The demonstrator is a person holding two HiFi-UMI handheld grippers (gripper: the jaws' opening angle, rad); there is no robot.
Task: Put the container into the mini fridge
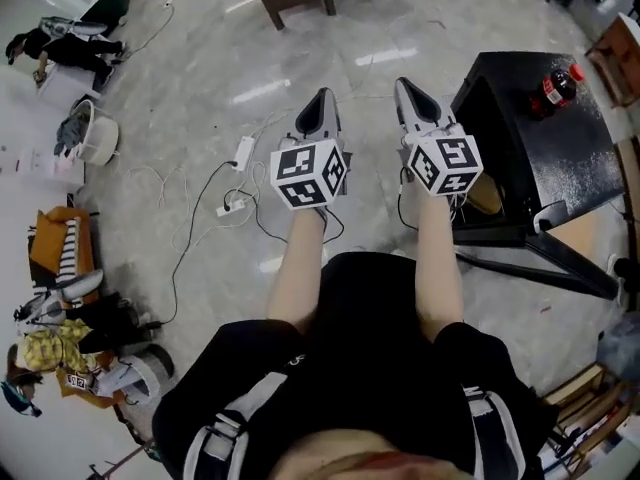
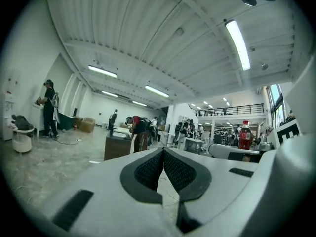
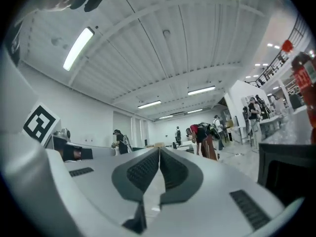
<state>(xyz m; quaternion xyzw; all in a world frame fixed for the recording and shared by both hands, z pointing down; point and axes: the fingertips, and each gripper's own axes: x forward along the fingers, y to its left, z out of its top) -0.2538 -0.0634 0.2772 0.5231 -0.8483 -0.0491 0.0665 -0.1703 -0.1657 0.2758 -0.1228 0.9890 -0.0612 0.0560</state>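
My left gripper (image 1: 320,106): jaws pressed together, nothing held. My right gripper (image 1: 408,92): jaws likewise closed tip to tip, empty. Red-capped bottle (image 1: 556,86): upright on the black mini fridge (image 1: 545,163), right of both grippers, partly cut off in the right gripper view. Fridge door: state unclear.

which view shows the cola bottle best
Head view: the cola bottle shows whole on the black cabinet. The left gripper view shows it small and far off; the right gripper view crops it at the edge.
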